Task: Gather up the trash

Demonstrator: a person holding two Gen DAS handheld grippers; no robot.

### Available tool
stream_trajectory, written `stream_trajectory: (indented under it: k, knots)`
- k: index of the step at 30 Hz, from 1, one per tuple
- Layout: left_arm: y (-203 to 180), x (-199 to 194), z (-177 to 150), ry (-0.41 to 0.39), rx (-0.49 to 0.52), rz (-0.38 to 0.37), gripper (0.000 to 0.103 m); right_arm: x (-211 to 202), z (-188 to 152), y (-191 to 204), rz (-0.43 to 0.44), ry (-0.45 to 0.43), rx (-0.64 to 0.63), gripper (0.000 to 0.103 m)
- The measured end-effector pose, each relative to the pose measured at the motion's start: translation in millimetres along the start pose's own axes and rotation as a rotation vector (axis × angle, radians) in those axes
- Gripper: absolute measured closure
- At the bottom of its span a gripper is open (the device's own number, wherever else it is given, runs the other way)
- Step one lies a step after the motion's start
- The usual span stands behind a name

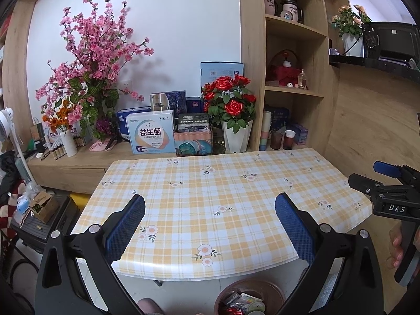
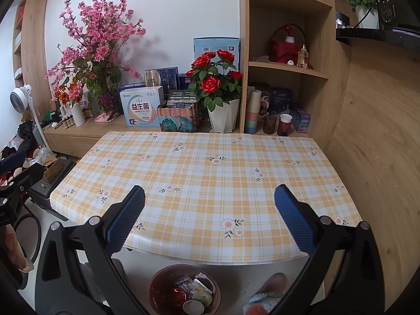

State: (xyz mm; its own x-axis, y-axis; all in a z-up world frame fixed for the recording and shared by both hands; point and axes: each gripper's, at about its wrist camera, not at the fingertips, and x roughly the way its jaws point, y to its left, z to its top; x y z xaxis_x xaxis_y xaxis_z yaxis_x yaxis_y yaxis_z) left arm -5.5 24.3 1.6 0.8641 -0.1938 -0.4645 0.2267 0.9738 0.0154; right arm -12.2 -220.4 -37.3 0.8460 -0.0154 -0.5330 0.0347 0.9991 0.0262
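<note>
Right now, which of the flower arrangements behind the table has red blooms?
The rose plant in the white faceted pot, right behind the table beside the shelf unit. The tall branches further left are pink, and the small bunch by the ribbed white vase is orange.

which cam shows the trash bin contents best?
Right wrist. There the trash bin on the floor in front of the table shows nearly its whole rim, with wrappers and a round lid inside. The left wrist view shows only the bin's upper part at the bottom edge, with the right claw finger partly covering it.
</note>
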Motion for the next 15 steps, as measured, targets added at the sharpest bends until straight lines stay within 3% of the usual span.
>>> stream_trajectory:
  k: [15]
  knots:
    - [0.2,3.1,-3.6,0.016,0.011,0.02,0.006,1.8,-6.1,-0.3,-0.012,0.012,0.007,0.006]
